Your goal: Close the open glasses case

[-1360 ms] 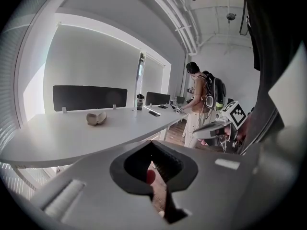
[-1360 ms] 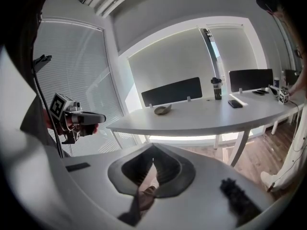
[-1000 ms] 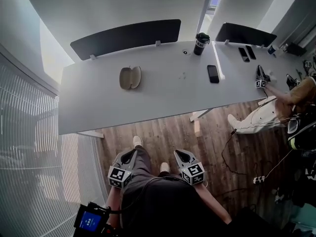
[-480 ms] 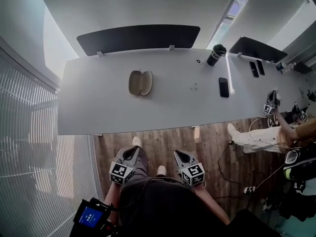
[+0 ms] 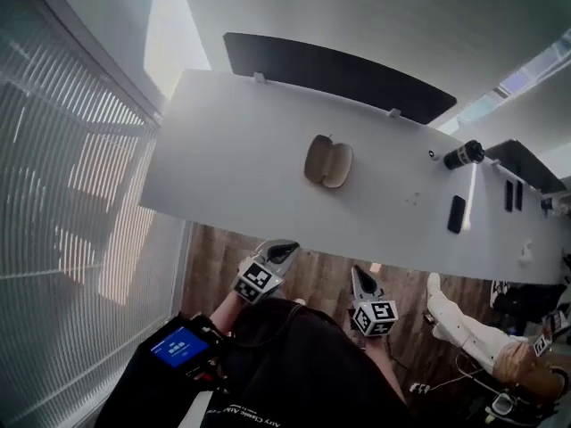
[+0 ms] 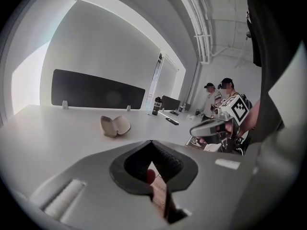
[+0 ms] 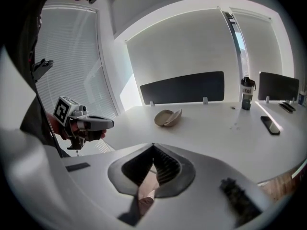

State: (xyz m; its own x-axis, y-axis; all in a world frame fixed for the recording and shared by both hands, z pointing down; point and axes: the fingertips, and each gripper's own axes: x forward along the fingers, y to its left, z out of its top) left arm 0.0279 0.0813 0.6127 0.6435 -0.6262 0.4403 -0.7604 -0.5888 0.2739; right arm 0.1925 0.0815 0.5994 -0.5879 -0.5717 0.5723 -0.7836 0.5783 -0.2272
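Observation:
The tan glasses case (image 5: 328,161) lies open on the white table (image 5: 223,159), its two shells spread apart; it also shows in the left gripper view (image 6: 115,126) and the right gripper view (image 7: 168,117). Both grippers hang below the table's near edge, over the wooden floor and well short of the case. My left gripper (image 5: 285,251) has its jaws closed to a point with nothing between them (image 6: 151,143). My right gripper (image 5: 359,275) is likewise shut and empty (image 7: 153,146).
A black divider panel (image 5: 339,74) runs along the table's far edge. To the right stand a dark tumbler (image 5: 461,155) and a black phone (image 5: 457,214). A seated person's legs (image 5: 468,337) are at the lower right. Window blinds (image 5: 62,203) fill the left.
The head view has swung left and tilted, so the table now runs diagonally and the case sits nearer the middle. Both grippers stay low by the body, still shut.

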